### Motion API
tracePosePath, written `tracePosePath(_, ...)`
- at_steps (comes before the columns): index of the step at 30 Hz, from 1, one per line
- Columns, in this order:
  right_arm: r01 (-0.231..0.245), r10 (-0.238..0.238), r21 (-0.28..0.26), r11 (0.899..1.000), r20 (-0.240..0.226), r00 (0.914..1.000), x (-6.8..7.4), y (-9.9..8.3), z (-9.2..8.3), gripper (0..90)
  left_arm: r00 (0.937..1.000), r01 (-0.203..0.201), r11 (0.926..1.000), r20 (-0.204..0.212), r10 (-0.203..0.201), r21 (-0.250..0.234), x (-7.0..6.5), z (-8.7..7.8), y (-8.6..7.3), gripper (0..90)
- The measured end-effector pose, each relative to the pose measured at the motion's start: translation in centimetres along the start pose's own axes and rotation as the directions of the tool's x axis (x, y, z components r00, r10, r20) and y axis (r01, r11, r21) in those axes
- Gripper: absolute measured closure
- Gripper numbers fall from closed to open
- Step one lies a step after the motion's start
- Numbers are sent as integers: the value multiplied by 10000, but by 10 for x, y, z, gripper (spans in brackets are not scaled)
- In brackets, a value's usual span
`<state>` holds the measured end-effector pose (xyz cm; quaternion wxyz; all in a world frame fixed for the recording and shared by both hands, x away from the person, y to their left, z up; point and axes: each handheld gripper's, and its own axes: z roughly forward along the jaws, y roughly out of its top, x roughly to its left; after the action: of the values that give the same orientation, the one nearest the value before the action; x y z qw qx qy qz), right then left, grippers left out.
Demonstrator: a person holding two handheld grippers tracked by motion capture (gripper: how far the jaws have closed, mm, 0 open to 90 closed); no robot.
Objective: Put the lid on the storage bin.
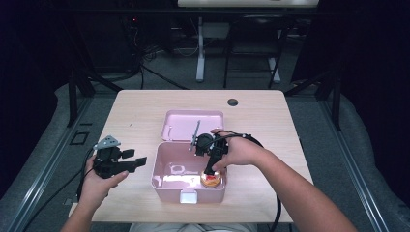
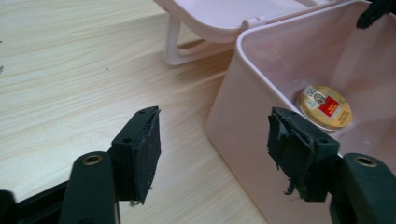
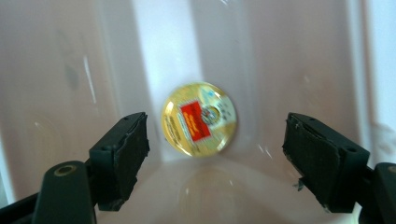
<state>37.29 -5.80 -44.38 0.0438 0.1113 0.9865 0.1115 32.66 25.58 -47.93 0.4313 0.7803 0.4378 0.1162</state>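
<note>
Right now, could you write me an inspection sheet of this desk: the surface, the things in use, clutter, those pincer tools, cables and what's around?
Surface: light wooden table, with a round dark hole near its far edge.
Job's things: pink box, its hinged lid lying open behind; a round gold tin with a red label lies flat on the box floor, near a corner.
Clutter: nothing seen.
Grippers: left gripper held beside the box, jaws open and empty; right gripper pointing down into the box above the tin, jaws open, not touching it.
Cables: a black cable trails along the right forearm.
Surroundings: dark room, grey floor, table legs and loose cables beyond.
</note>
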Motion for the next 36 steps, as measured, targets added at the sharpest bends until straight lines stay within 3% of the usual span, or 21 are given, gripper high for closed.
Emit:
tracePosePath(6,-1040,1044,-247,9943,147,9944,-10,-4,-12,196,9993,-382,9985,9,382,389,-8,5,2,278)
tracePosePath(9,-1255,1267,-374,9914,300,9915,-13,-7,-14,148,9987,-501,9972,119,495,556,-11,7,3,259)
tracePosePath(12,-1500,1516,-429,9877,358,9878,-18,-10,-16,138,9976,-695,9962,89,691,531,-13,8,4,259)
tracePosePath(17,-1907,1945,-719,9790,493,9797,-27,-14,-22,139,9984,-541,9980,169,535,339,-11,6,5,266)
tracePosePath(25,-2355,2462,-1346,9625,691,9668,-41,-17,-26,300,9991,-390,9992,185,388,114,-9,4,6,341)
tracePosePath(27,-2571,2687,-1356,9568,746,9603,-45,-18,-26,301,9991,-387,9992,192,385,88,-9,3,6,352)
tracePosePath(30,-3137,3252,-1340,9400,744,9427,-52,-19,-27,333,9990,-412,9992,197,411,19,-10,2,7,364)
tracePosePath(33,-3559,3691,-1448,9232,771,9262,-56,-22,-27,348,9974,-597,9981,398,603,-179,-13,1,8,382)
tracePosePath(36,-3864,3984,-1544,9093,547,9156,-58,-25,-28,403,9951,-876,9960,450,884,-200,-17,0,9,405)
